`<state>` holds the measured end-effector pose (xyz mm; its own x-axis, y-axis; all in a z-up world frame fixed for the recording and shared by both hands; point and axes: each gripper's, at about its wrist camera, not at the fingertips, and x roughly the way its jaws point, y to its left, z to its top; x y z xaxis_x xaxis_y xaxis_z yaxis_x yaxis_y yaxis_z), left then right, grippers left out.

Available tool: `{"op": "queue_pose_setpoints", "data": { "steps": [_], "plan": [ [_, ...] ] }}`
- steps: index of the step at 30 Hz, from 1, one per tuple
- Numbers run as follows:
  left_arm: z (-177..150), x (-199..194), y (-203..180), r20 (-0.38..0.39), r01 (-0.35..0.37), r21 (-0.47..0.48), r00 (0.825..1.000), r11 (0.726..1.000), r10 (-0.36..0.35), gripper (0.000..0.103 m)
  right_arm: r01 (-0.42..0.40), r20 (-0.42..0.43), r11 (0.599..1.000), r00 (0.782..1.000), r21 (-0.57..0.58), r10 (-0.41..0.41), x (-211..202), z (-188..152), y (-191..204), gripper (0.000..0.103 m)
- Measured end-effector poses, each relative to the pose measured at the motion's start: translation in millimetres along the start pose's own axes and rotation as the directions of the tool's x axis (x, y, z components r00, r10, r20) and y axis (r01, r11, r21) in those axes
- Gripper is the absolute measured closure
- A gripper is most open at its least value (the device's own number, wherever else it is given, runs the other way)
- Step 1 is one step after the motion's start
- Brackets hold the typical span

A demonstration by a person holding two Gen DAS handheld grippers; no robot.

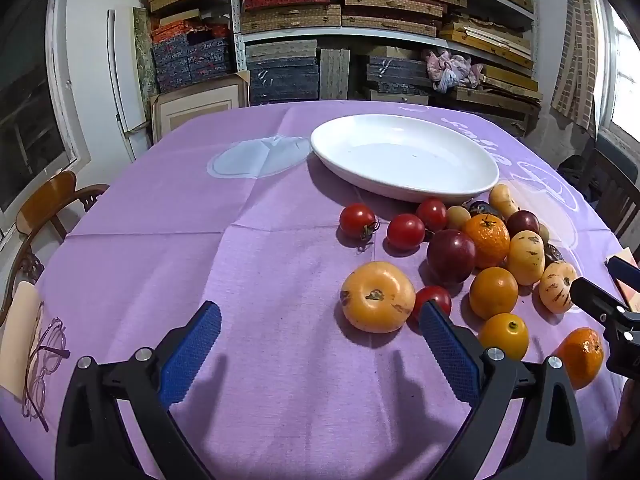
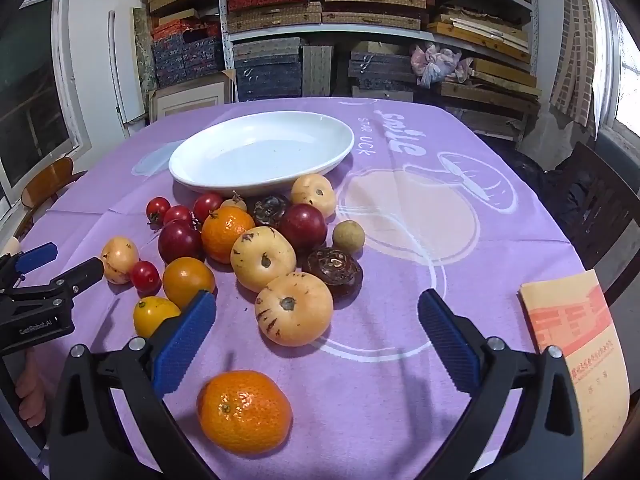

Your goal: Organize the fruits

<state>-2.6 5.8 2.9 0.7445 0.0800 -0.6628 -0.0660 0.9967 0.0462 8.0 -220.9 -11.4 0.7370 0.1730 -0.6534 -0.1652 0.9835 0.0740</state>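
Two wide-spread jaws of the left gripper (image 1: pixel 320 340) frame bare lilac tablecloth (image 1: pixel 200 240); the mixed pile of round fruits (image 1: pixel 472 256) lies beyond its right finger, the empty white oval ceramic plate (image 1: pixel 404 156) farther ahead. From the right wrist, the right gripper (image 2: pixel 316 332) also gapes, holding nothing, a dimpled orange tangerine (image 2: pixel 244 412) between its jaws. Judged, no fruit is moved yet; next needs closing on one. Rear fruits overlap, hard to count.

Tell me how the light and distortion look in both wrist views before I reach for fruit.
Left wrist: strong fisheye bending, window blown out, soft shadows under the fruit, plate sharp. Right wrist: same bending, dark corners, glare on the tangerine.
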Motion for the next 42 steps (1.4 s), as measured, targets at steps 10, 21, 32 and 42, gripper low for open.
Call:
{"op": "queue_pose_setpoints", "data": {
  "steps": [10, 21, 32, 42],
  "plan": [
    [0.2, -3.3, 0.6, 0.01, -0.005, -0.005, 1.0, 1.0, 0.005, 0.003, 0.014, 0.003, 1.0, 1.0, 0.004, -0.014, -0.6, 1.3, -0.1, 0.004],
    [0.3, -1.3, 0.9, 0.003, -0.006, -0.007, 1.0, 1.0, 0.006, 0.003, 0.013, 0.005, 1.0, 1.0, 0.005, -0.013, -1.2, 1.7, -0.3, 0.004],
    [0.8, -1.3, 0.9, 0.003, -0.006, -0.007, 1.0, 1.0, 0.006, 0.003, 0.01, 0.009, 1.0, 1.0, 0.008, -0.01, -2.2, 2.3, -0.8, 0.004],
    [0.5, -1.1, 1.2, 0.001, -0.007, -0.005, 1.0, 1.0, 0.007, 0.003, 0.008, 0.013, 1.0, 1.0, 0.01, -0.009, -2.2, 2.4, -1.1, 0.004]
  ]
}}
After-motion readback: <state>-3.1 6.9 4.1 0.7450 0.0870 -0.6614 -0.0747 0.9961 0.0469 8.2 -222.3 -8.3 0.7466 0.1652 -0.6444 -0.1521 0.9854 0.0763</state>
